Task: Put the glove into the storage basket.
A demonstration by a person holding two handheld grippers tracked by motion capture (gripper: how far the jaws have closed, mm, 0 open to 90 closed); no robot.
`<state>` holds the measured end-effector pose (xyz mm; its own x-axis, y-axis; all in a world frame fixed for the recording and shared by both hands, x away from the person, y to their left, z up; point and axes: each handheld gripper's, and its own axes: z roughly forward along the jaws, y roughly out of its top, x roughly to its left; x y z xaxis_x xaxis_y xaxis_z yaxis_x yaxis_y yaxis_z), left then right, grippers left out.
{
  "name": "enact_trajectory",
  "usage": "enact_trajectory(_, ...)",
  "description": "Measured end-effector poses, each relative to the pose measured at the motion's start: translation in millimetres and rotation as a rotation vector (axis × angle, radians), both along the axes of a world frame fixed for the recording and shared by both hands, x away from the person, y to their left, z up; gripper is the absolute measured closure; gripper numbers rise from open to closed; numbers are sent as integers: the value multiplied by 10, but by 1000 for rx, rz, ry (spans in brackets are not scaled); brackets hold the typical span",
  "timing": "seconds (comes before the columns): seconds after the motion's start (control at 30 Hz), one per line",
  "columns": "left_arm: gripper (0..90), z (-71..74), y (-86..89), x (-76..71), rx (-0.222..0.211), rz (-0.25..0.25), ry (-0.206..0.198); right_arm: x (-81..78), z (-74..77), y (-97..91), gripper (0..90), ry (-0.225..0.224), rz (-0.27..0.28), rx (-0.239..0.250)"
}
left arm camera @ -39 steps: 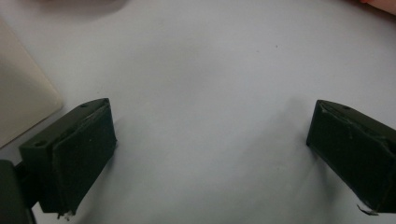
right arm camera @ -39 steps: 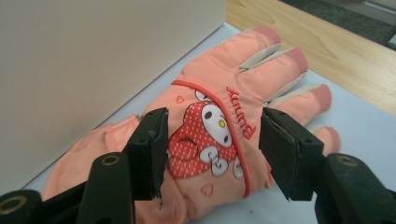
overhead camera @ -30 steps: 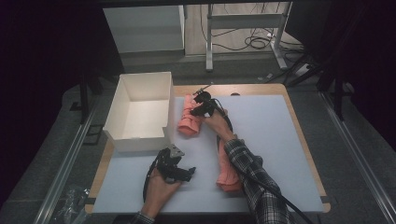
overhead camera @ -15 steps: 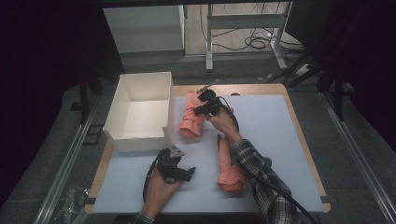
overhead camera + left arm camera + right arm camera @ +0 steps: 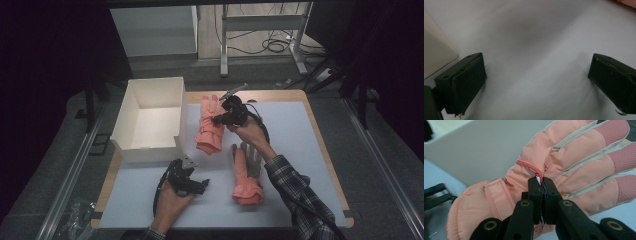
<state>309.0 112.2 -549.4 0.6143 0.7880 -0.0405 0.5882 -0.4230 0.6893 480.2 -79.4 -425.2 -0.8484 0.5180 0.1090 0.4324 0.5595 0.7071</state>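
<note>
1. Right now your right gripper [image 5: 541, 180] has its jaws clamped together on a fold of the far salmon-pink ski glove [image 5: 564, 167], pinching the fabric at the back of the hand beside a small red-edged loop.
2. That glove [image 5: 210, 124] lies on the pale table mat [image 5: 300, 150], just beside the white cardboard box [image 5: 150, 117], its fingers pointing away from you and its cuff toward you. In the right gripper view the box wall [image 5: 474, 152] rises directly behind the glove.
3. From the high view, your right gripper [image 5: 226, 116] sits over the glove's right edge, with your right hand [image 5: 247, 132] wrapped around the handle and a plaid sleeve [image 5: 295, 192] running back to the bottom edge.
4. A second glove [image 5: 247, 172] lies nearer you, palm side showing grey, cuff toward you; your right forearm crosses over its upper part. The two gloves are close but not touching.
5. Your left gripper [image 5: 192, 184] rests low over the mat near the front edge, to the left of the second glove and in front of the box, held in your left hand [image 5: 170, 200].
6. Its jaws stand wide apart with nothing between them: the left gripper view shows bare mat [image 5: 536, 50] across the whole gap, and a corner of the box [image 5: 434, 52] at the left edge.
7. The box is open at the top, and its inside looks white and bare from above.
</note>
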Motion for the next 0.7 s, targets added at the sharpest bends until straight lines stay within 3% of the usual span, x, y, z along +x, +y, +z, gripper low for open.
enact_trajectory(0.23, 14, 1, 2, 1, 3, -2, -1, -283, 151, -230, 860, 1, 23, 26)
enact_trajectory(0.7, 14, 2, 0, 2, 2, 0, -3, -917, 295, -851, 860, 12, 9, 51)
